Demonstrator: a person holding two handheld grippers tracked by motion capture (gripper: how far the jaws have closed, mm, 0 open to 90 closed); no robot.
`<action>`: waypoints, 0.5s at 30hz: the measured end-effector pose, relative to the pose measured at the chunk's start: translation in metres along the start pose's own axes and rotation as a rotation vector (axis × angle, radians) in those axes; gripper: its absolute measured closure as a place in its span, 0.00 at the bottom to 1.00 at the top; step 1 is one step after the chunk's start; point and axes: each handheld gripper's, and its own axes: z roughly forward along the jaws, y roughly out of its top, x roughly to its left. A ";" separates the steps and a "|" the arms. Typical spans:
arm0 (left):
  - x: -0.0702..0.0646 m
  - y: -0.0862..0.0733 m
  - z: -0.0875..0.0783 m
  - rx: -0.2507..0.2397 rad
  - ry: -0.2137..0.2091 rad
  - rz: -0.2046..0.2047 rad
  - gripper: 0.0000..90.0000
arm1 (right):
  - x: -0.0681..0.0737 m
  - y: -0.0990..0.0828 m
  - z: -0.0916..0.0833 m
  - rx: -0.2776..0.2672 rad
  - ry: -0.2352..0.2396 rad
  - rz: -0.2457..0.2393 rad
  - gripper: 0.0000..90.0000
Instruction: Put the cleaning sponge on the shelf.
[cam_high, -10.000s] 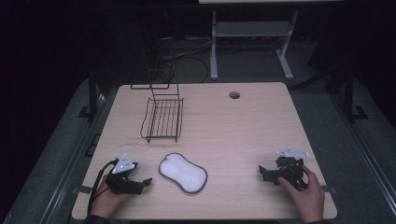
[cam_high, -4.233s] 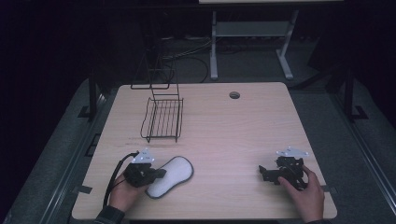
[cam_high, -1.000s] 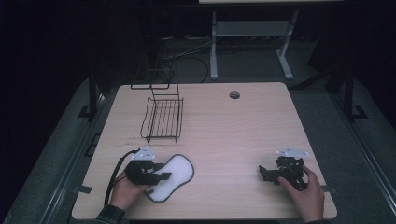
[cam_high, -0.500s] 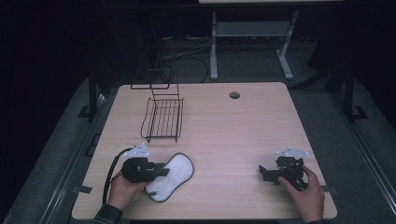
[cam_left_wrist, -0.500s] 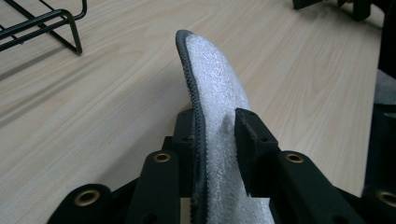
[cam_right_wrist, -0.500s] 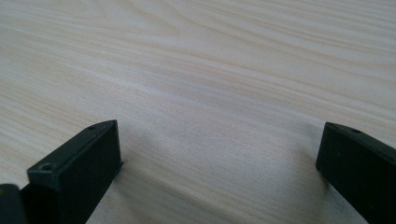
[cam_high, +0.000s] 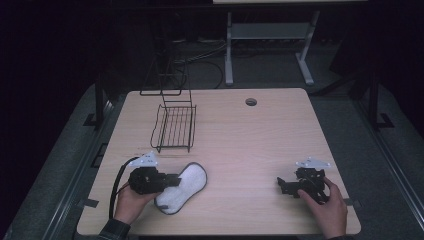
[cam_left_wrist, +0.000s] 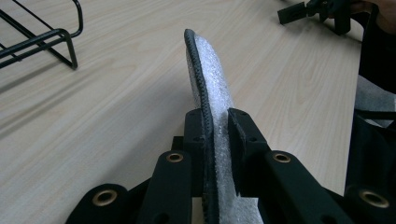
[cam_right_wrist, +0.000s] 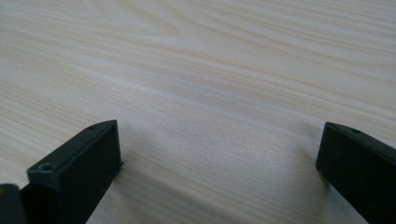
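A person's left claw (cam_high: 172, 180) was clamped on the near end of a white, dark-edged pad (cam_high: 184, 184) at the worktop's (cam_high: 250, 145) near-left corner, its two jaws pressed against the pad's faces in the left gripper view (cam_left_wrist: 215, 135). The pad (cam_left_wrist: 210, 88) stood on edge in that view, its long axis running straight out from the jaws, away from the holding hand (cam_high: 131, 202). From above it lay slanted, its free end toward one o'clock of the claw and touching or just above the wood; which could not be told.

At the near-right corner the right claw (cam_high: 281, 184) rested on the worktop in the other hand (cam_high: 325, 207), jaws spread wide apart over bare wood (cam_right_wrist: 210, 93) with nothing between them, well apart from the pad. The left hand was clearly the nearer one to the pad.

Farther back, at about twelve o'clock of the left claw, a black wire rack (cam_high: 175, 125) sat on the worktop with nothing in it, its basket open toward the camera and its tall back frame rising at the far end. Any move of the pad into it would likely have turned on that short forward gap between pad tip and rack edge. Beyond, near the far edge, a round cable hole (cam_high: 251, 102) marked the worktop.
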 end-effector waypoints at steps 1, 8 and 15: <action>0.000 0.000 0.000 -0.002 0.002 -0.004 0.87 | 0.000 0.000 0.000 0.000 0.000 0.000 0.00; 0.002 0.003 -0.004 -0.011 0.012 0.002 0.87 | 0.000 0.000 0.000 0.000 0.000 0.000 0.00; 0.003 0.007 -0.011 -0.030 0.015 0.000 0.88 | 0.000 0.000 0.000 0.000 0.000 0.001 0.00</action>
